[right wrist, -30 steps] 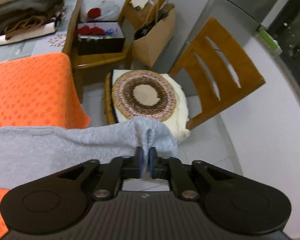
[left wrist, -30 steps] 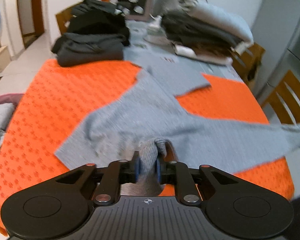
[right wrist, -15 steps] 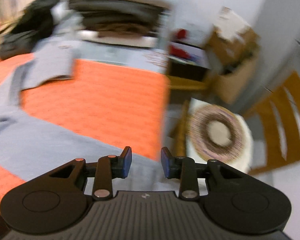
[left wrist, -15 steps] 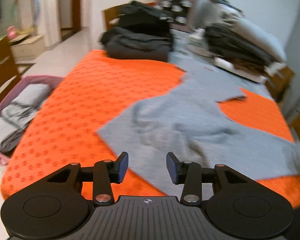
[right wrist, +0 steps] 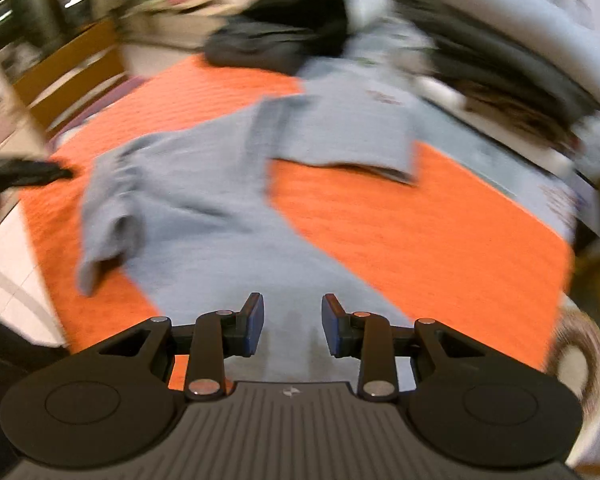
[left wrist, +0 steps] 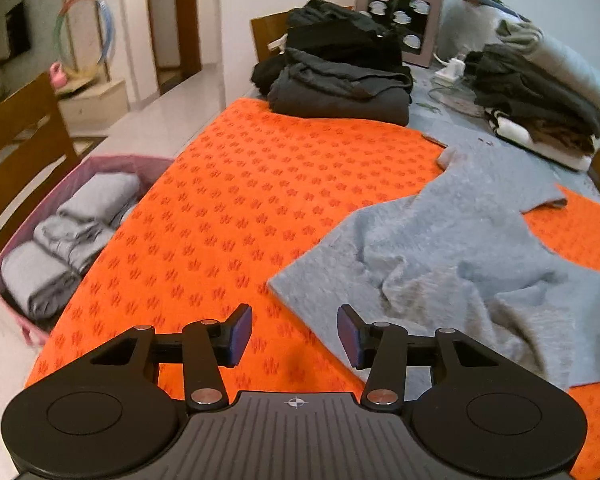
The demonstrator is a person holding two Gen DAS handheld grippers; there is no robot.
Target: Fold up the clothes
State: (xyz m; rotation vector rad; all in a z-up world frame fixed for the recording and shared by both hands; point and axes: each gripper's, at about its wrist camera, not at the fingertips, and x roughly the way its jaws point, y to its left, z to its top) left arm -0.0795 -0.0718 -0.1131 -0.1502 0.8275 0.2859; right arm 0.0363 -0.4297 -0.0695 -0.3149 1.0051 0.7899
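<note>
A grey knitted garment (left wrist: pixel 448 248) lies rumpled and spread on the orange table cover (left wrist: pixel 240 200), toward the right side. My left gripper (left wrist: pixel 294 336) is open and empty, over the cover just left of the garment's near corner. The right wrist view is blurred; the same garment (right wrist: pixel 204 208) stretches from under my right gripper (right wrist: pixel 293 326), which is open and empty above its near end. The left gripper (right wrist: pixel 24 174) shows as a dark shape at the left edge.
Folded dark clothes (left wrist: pixel 340 80) are stacked at the far end, and another pile (left wrist: pixel 540 92) at the far right. A pink basket (left wrist: pixel 64 232) of folded grey clothes stands left of the table beside a wooden chair (left wrist: pixel 20 152). A cushioned chair (right wrist: pixel 580 364) is right.
Both grippers were shut on the garment's ends one second ago. They let go, opened and drew back; the garment now lies slack on the table. The right gripper has swung left toward the table.
</note>
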